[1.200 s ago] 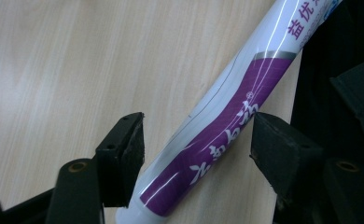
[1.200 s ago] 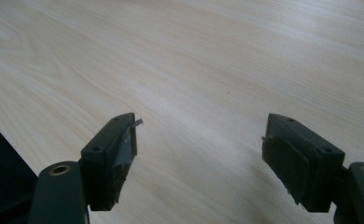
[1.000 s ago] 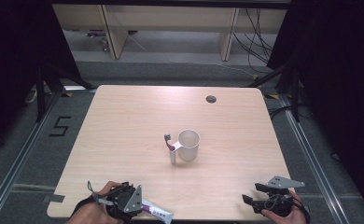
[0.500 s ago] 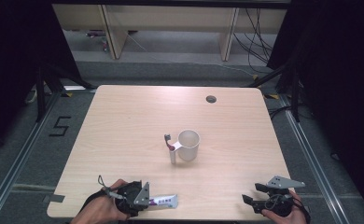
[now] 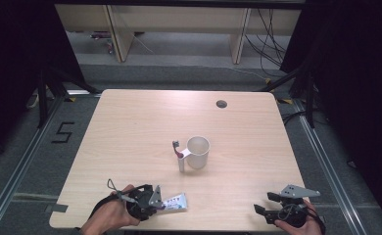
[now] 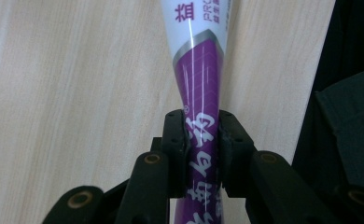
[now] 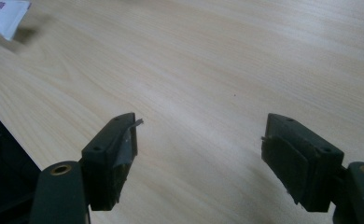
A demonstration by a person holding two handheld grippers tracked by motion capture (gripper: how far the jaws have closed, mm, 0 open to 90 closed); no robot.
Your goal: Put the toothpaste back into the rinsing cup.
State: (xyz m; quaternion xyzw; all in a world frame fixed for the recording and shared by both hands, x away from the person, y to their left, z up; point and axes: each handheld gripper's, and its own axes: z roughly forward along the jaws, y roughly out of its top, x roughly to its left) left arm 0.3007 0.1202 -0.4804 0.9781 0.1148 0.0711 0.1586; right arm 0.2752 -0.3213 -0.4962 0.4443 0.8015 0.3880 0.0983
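A white and purple toothpaste tube [image 5: 176, 201] lies flat near the table's front edge. My left gripper [image 5: 158, 204] is shut on its purple tail end; its jaws have just been closing with the tube between them. In the left gripper view both pads press on the tube [image 6: 199, 70], which runs straight away from my left gripper [image 6: 202, 140]. My right gripper [image 5: 263, 203] rests at the front right with its jaws wide apart, and in its own view my right gripper [image 7: 199, 154] has only bare wood between them. The tube's white end [image 7: 3, 16] shows at far left there.
A white cup [image 5: 198, 152] stands mid-table with a white toothbrush [image 5: 179, 155] leaning at its left side. A dark round cable hole [image 5: 221, 104] sits near the far edge of the wooden table [image 5: 130, 127]. Dark floor and shelving surround it.
The left hand slid right along the front edge, and the tube shifted right with it. The left jaws closed onto the tube. The right gripper stayed still.
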